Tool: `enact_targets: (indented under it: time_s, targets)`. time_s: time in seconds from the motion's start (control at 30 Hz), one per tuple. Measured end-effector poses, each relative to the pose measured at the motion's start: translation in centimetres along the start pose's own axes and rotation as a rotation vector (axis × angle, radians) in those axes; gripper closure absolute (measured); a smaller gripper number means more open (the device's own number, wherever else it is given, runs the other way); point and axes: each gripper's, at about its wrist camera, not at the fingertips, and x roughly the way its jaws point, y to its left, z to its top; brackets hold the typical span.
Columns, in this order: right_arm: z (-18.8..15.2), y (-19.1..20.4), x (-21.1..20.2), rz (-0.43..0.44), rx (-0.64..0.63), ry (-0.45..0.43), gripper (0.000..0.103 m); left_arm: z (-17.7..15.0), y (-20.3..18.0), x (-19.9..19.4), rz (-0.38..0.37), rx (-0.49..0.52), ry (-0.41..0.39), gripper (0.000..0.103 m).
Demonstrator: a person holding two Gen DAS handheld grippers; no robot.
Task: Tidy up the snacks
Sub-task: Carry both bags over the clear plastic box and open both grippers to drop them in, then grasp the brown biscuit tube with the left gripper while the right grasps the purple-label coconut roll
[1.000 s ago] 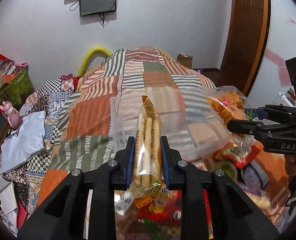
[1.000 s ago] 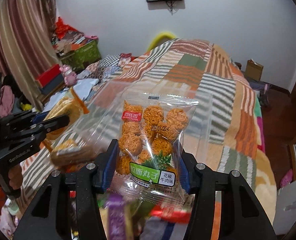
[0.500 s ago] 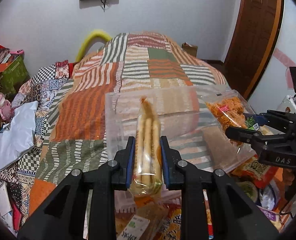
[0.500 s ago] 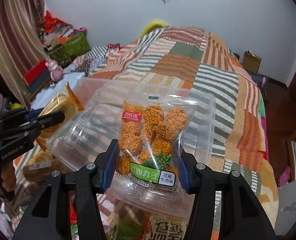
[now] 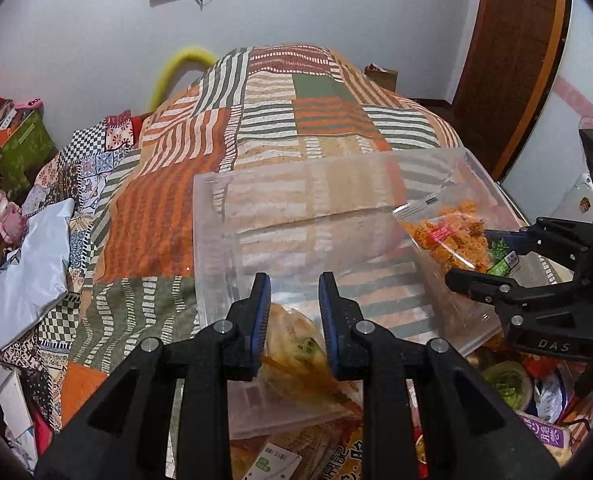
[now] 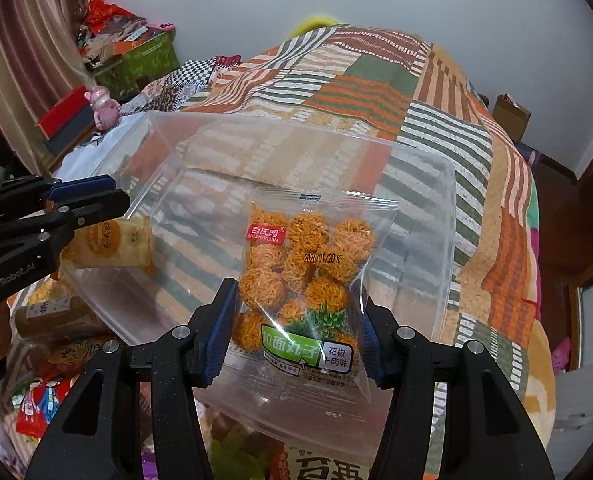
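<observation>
A clear plastic bin (image 5: 296, 216) lies on the patchwork bed; it also shows in the right wrist view (image 6: 416, 184). My left gripper (image 5: 292, 292) is open over the bin's near edge, and the yellow biscuit-stick packet (image 5: 296, 344) lies below it inside the bin, also seen in the right wrist view (image 6: 112, 246). My right gripper (image 6: 296, 312) is shut on a clear bag of orange noodle balls (image 6: 304, 272), held over the bin; the bag shows at the right in the left wrist view (image 5: 452, 236).
A pile of loose snack packets (image 5: 536, 392) lies at the bin's near side, also in the right wrist view (image 6: 48, 392). The patchwork quilt (image 5: 280, 120) covers the bed. Boxes and a pink toy (image 6: 104, 106) sit at the left. A wooden door (image 5: 512, 60) is at the right.
My left gripper has opened and dropped the biscuit-stick packet into the bin. Both grippers have moved forward and down over the bin. The right one still holds the noodle-ball bag.
</observation>
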Motion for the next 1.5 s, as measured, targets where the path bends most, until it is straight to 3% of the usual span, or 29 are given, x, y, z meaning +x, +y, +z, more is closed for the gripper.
enact_targets:
  time_s: [0.13, 0.27, 0.43, 0.87, 0.97, 1.23, 1.5]
  targets:
    - [0.1, -0.2, -0.9, 0.014, 0.016, -0.008, 0.05, 0.1, 0.0, -0.8, 0.006, 0.005, -0.012, 0.079]
    - [0.5, -0.1, -2.4, 0.021, 0.035, -0.042, 0.044, 0.0, 0.0, -2.4, 0.01, 0.005, -0.042, 0.064]
    - [0.0, 0.6, -4.8, 0.022, 0.022, -0.083, 0.042, -0.7, -0.1, -4.8, 0.01, 0.006, -0.069, 0.063]
    - [-5.0, 4.0, -9.8, 0.034, -0.067, -0.155, 0.042, -6.7, -1.5, -10.0, -0.009, 0.025, -0.074, 0.053]
    - [-6.5, 4.6, -10.0, 0.05, -0.078, -0.145, 0.042, -8.1, -1.5, -10.9, 0.001, 0.038, -0.086, 0.046]
    - [-9.9, 5.6, -8.6, 0.095, -0.071, -0.062, 0.042, -12.0, 0.5, -11.1, 0.04, 0.014, -0.05, 0.046]
    - [-11.5, 5.1, -7.7, 0.141, -0.011, -0.01, 0.042, -12.4, 3.2, -9.4, 0.056, -0.035, -0.014, 0.046]
